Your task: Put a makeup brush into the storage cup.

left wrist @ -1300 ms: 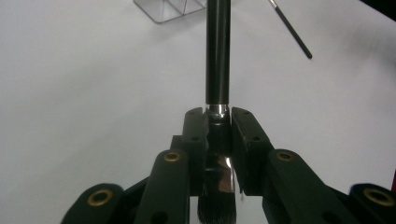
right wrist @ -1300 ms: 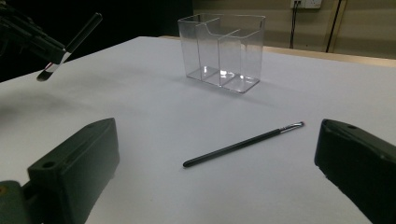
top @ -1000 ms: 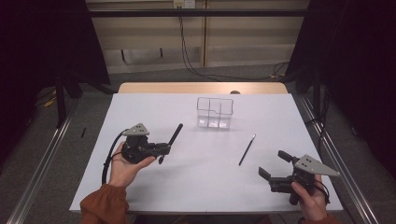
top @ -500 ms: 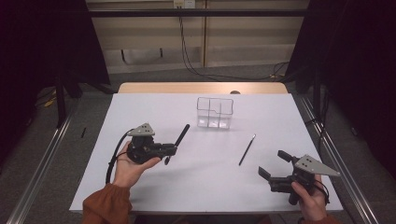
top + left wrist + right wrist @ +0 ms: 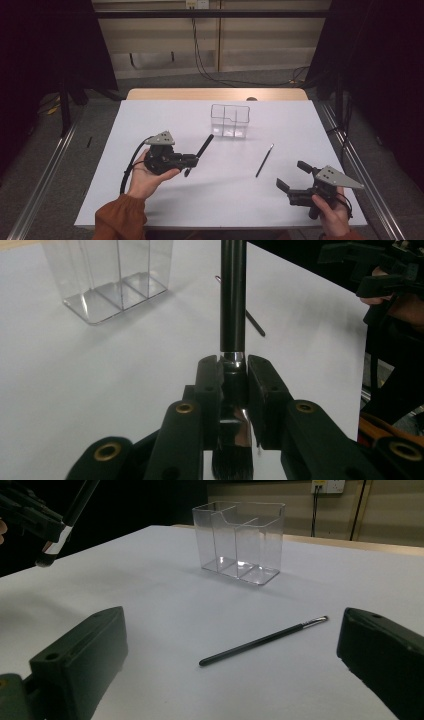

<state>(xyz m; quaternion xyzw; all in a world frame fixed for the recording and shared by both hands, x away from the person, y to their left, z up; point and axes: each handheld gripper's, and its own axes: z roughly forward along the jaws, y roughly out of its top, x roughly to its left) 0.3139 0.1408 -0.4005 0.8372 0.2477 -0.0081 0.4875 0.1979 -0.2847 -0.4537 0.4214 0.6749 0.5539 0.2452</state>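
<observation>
Left hand-held gripper (image 5: 189, 161) clamps the thick black brush (image 5: 199, 154) while the right hand-held gripper (image 5: 291, 178) waits, jaws spread.

High view: the left one holds that brush off the white tabletop (image 5: 150, 120), handle angled up toward the clear organizer (image 5: 229, 120) near the far edge; a thin brush (image 5: 264, 160) lies flat between the organizer and the right one, touched by nothing. Left gripper view: both jaws press the silver ferrule, bristles toward the camera, handle pointing away, organizer off to the upper left. Right gripper view: the jaws stand wide apart with nothing between them, thin brush lying just ahead, compartmented organizer upright beyond it, and the held brush high at the left.
</observation>
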